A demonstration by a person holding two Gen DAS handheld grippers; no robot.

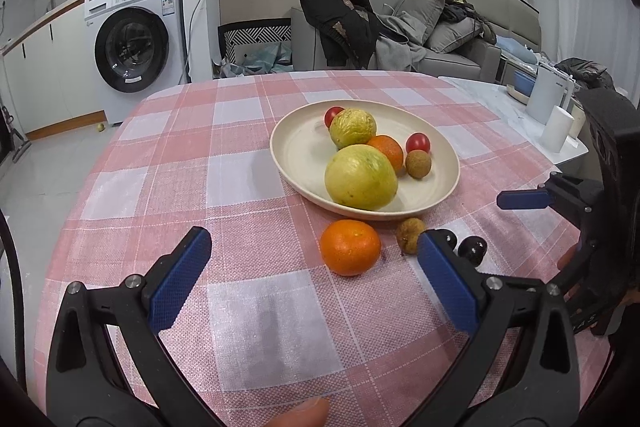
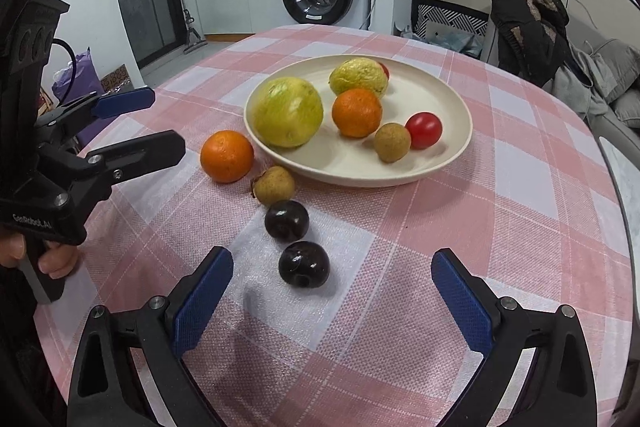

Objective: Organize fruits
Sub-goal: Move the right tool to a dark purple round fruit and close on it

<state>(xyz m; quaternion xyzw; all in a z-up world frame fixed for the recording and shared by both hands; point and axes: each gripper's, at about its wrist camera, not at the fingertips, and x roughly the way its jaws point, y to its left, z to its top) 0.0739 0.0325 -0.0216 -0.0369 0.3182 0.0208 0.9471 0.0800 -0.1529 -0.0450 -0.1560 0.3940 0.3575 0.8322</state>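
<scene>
Pink checked tablecloth (image 1: 248,311) over a round table, washing machine (image 1: 134,45) and sofa (image 1: 448,39) behind. From the left wrist view: cream plate (image 1: 296,147) near the far middle of the tabletop, holding two yellow-green fruits, one orange, two red tomatoes and one small brown fruit. Left gripper (image 1: 316,263) spread wide, holding nothing. Just past it, a loose orange (image 1: 350,247) and a brown fruit (image 1: 410,235), both close to the plate's near rim.

From the right wrist view: right gripper (image 2: 332,279) also wide apart and bare. Between its fingers, a dark plum (image 2: 304,263), with a second plum (image 2: 287,221) beyond it. Four loose fruits in a slanted row running from the plate's rim toward the near edge. All round, so no long side to speak of. Six on the plate, four left: likely past halfway.
</scene>
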